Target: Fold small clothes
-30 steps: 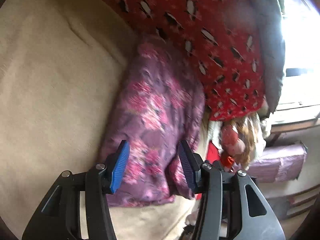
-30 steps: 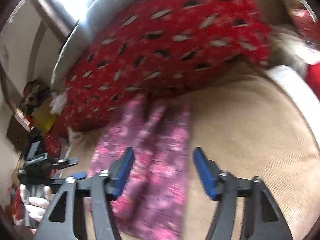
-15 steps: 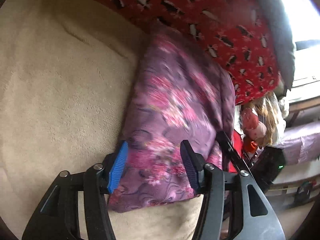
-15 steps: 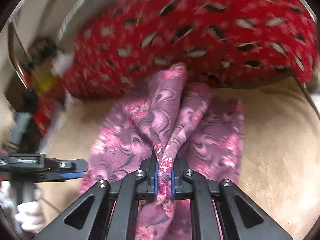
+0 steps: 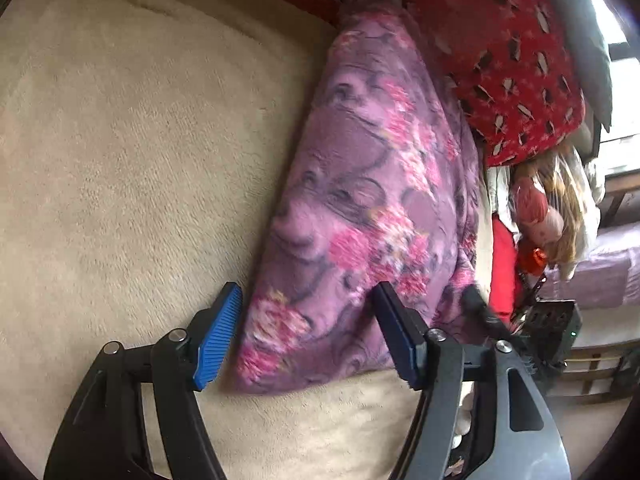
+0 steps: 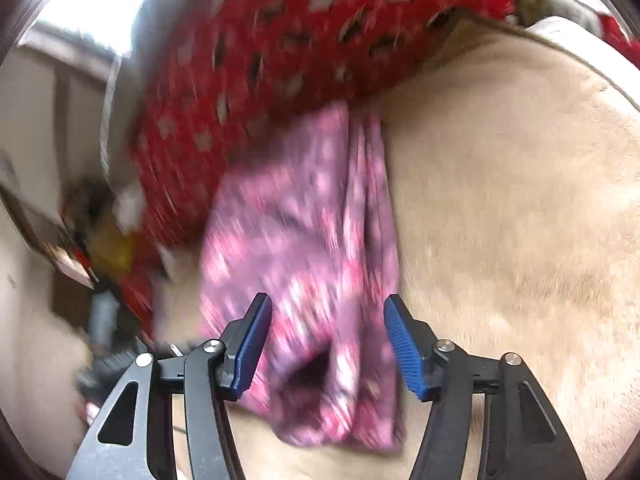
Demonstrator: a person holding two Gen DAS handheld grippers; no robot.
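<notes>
A folded purple garment with pink flowers (image 5: 360, 184) lies on a beige plush blanket (image 5: 140, 140), its far end against a red patterned pillow (image 5: 500, 40). My left gripper (image 5: 308, 300) hangs over the garment's near end. Its jaws are opening and stand apart on either side of the cloth, and the blue pads do not press it. In the right wrist view, which is blurred, the same garment (image 6: 304, 220) lies in loose lengthwise folds. My right gripper (image 6: 328, 308) is above its near end with jaws opening and wide apart; the cloth lies under them, not pinched.
The red pillow (image 6: 280, 40) borders the garment along the back. Plush blanket (image 6: 520, 200) stretches wide beside the garment. A doll with long hair (image 5: 540, 208) and red things sit past the bed's edge, with a bright window beyond.
Half a second ago the right gripper was shut on a raised fold of the garment; it has let go and sunk, and the fold has dropped. The left jaws have widened and moved closer to the cloth.
</notes>
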